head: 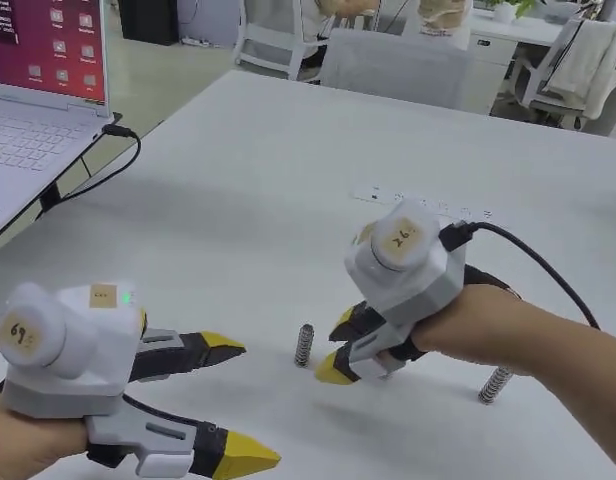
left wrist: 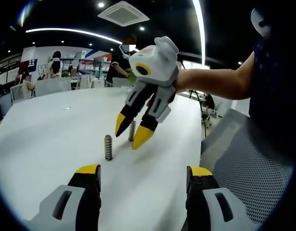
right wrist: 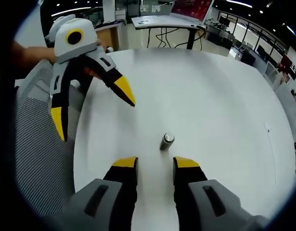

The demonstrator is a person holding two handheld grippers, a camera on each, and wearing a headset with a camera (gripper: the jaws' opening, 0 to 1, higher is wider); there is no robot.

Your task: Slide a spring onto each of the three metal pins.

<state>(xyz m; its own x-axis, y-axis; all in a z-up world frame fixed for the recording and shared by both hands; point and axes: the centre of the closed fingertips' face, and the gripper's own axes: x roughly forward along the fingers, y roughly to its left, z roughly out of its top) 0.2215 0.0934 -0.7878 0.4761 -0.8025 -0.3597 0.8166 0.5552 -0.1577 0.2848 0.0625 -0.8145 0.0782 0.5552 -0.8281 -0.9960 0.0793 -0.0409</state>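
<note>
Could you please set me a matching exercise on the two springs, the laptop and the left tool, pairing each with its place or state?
Things:
1. left tool
2. left spring
3. right spring
4. laptop

Places or states:
A. beside the person's forearm
B. jaws wide apart, holding nothing
C. at the left edge of the table, screen lit
D. just ahead of the tips of the right tool

Pairs: 1-B, 2-D, 3-A, 4-C.
</note>
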